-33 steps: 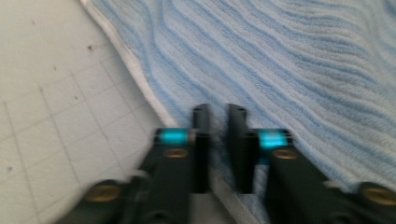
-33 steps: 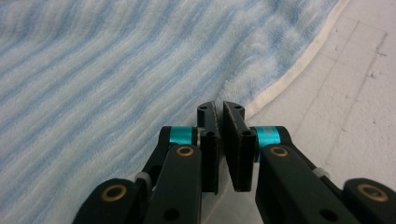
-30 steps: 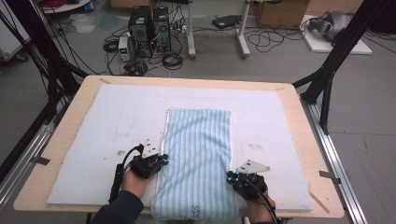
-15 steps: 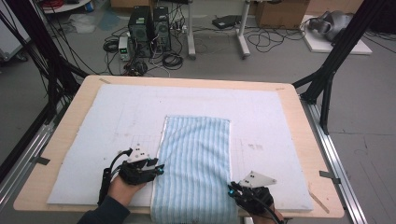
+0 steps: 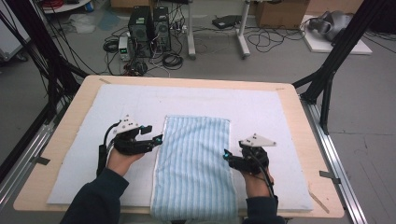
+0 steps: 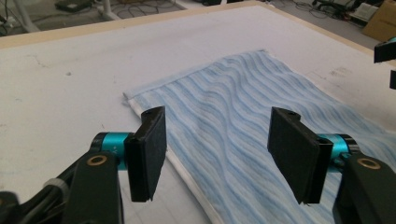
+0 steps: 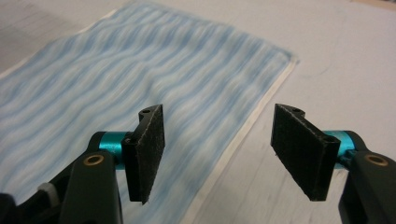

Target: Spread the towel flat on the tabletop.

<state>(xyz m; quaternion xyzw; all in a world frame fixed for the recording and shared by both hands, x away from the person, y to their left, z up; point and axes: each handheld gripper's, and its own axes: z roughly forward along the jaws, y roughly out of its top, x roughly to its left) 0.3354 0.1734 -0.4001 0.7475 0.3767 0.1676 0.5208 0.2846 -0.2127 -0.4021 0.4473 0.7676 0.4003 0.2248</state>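
Note:
A blue-and-white striped towel lies flat and lengthwise on the white mat, its near end reaching over the table's front edge. My left gripper hovers at the towel's left hem, pointing right. My right gripper hovers at the right hem, pointing left. Both pairs of jaws have just been opening. In the left gripper view the gripper stands open above the towel, gripping nothing. In the right gripper view the gripper is open over the towel's white hem, also without anything in it.
The white mat covers most of the wooden table. Black frame posts stand at the right and left sides. Computer towers and cables lie on the floor beyond the far edge.
Both grippers were shut at the towel's side hems and drew it slightly toward the near edge. Now both have let go, opened, lifted and moved farther up along the towel's sides.

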